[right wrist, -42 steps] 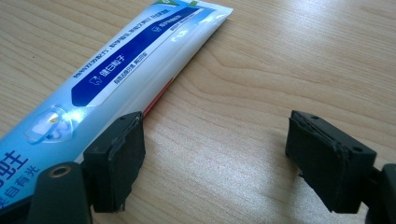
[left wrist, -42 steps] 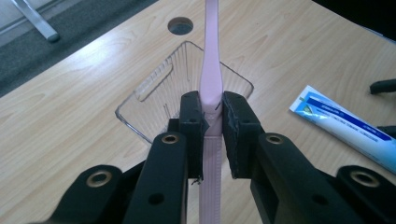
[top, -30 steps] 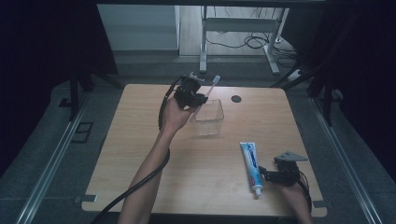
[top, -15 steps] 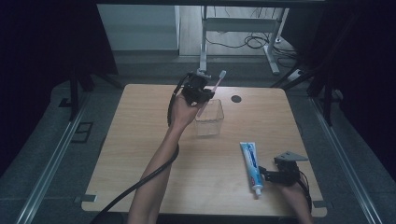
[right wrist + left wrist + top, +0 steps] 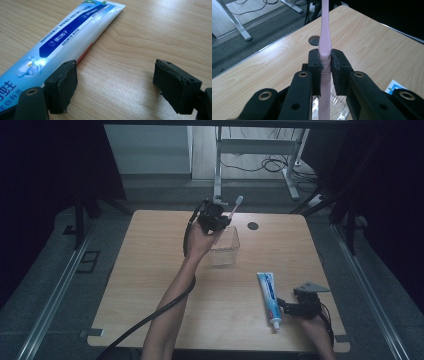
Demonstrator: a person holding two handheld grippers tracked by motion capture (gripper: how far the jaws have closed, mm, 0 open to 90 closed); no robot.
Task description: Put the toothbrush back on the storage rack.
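Toothbrush (image 5: 235, 206): being held in the left gripper (image 5: 216, 216), clamped at the lower handle, above the far rim of the clear cup (image 5: 224, 246).
Change: over the last second the left gripper has been rising and moving toward the far edge, lifting the toothbrush higher over the cup.
Meaning: the toothbrush is probably being taken out of the cup, or lined up over it for setting in; I cannot tell which.
Axis: long axis is standing near upright, head pointing up and tilting away to the right.
Left gripper view: jaws are pinching the pink handle (image 5: 324, 47).
Right gripper (image 5: 300, 307): jaws are standing wide, resting on the table (image 5: 150, 270) just beside the toothpaste tube (image 5: 268, 296).
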